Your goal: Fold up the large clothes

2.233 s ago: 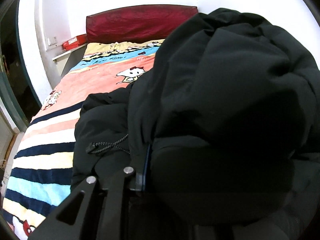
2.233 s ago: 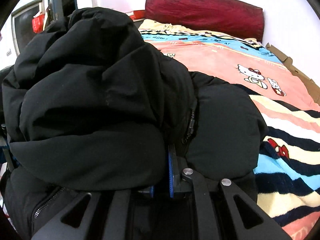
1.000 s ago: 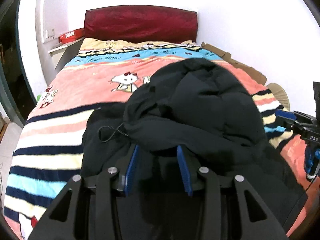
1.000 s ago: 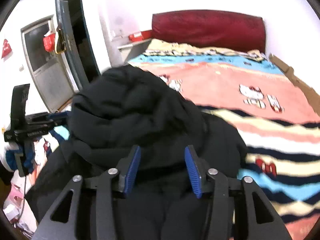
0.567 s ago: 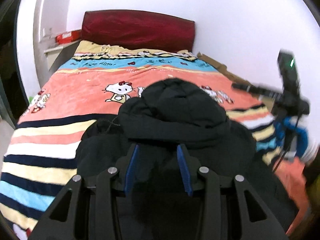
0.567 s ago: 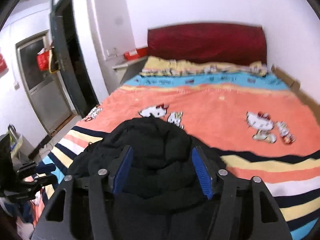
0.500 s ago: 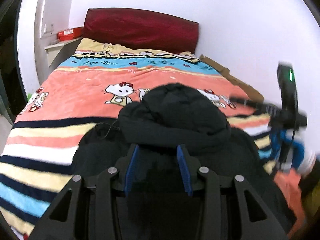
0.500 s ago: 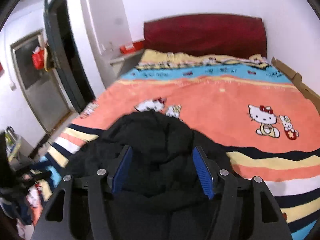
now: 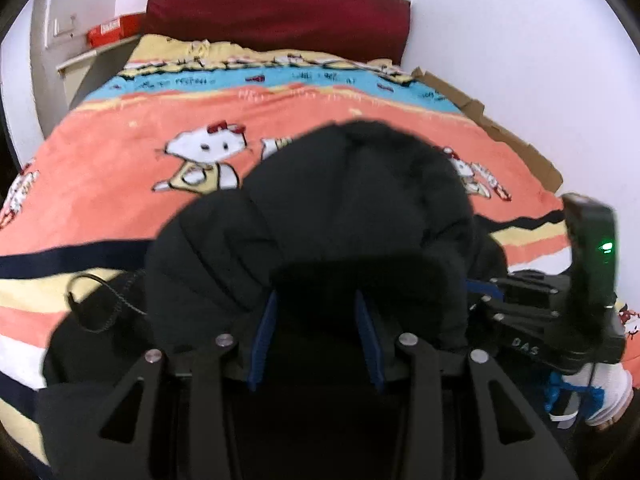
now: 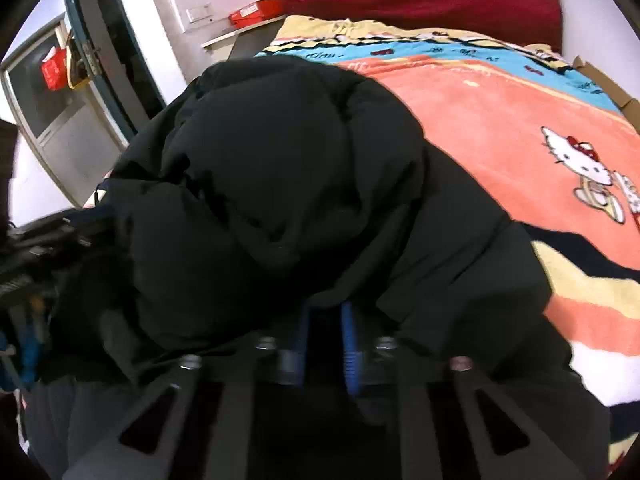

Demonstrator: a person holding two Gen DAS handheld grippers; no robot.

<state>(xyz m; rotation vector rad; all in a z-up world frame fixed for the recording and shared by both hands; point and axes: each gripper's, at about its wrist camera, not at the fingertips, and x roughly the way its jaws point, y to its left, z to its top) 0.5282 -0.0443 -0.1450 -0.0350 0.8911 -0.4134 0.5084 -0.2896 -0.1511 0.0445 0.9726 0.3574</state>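
Left hand-held gripper (image 9: 316,336): jaws part open, blue pads either side of black jacket (image 9: 344,216) fabric; whether they press it cannot be told. Right hand-held gripper (image 10: 326,340): jaws have just been closing, now nearly shut with jacket fabric between them; its body reads "DAS". The jacket lies bunched on the bed (image 9: 120,128) at the near end, hood toward the red headboard (image 9: 276,4). Beyond the jacket, the cartoon-cat blanket (image 10: 500,120) lies bare up to the headboard.
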